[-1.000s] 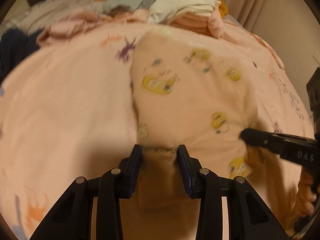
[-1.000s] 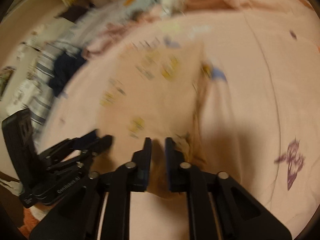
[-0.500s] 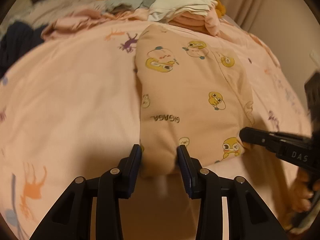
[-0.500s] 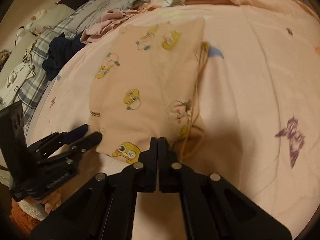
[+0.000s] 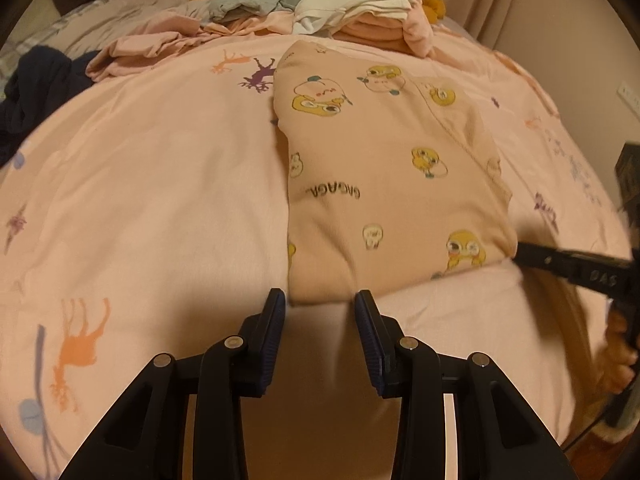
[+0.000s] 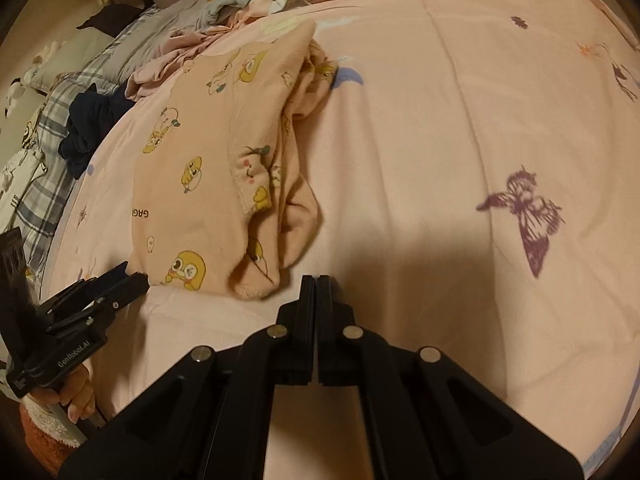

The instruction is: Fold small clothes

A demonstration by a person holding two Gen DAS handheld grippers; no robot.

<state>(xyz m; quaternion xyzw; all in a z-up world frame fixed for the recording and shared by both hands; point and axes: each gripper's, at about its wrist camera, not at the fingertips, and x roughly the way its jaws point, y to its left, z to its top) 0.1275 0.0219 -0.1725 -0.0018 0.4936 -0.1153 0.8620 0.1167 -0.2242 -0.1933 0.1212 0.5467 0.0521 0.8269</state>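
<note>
A small peach garment (image 5: 384,184) printed with yellow ducks lies folded lengthwise on the pink bed sheet (image 5: 152,184). It also shows in the right wrist view (image 6: 216,168), with a bunched sleeve along its right edge. My left gripper (image 5: 320,300) is open and empty, its fingertips just short of the garment's near hem. My right gripper (image 6: 316,280) is shut and empty, just off the garment's near right corner. The right gripper also shows at the right edge of the left wrist view (image 5: 576,268). The left gripper shows at lower left in the right wrist view (image 6: 100,292).
A pile of clothes (image 5: 352,4) in white, grey and peach lies at the far end of the bed. A dark navy garment (image 5: 36,92) and a pink one (image 5: 148,52) lie at the far left. A plaid blanket (image 6: 52,120) lies beyond the bed's left edge.
Both grippers let go of the garment's near hem and drew back. The garment now lies flat on the sheet. The right gripper closed empty; the left stayed open.
</note>
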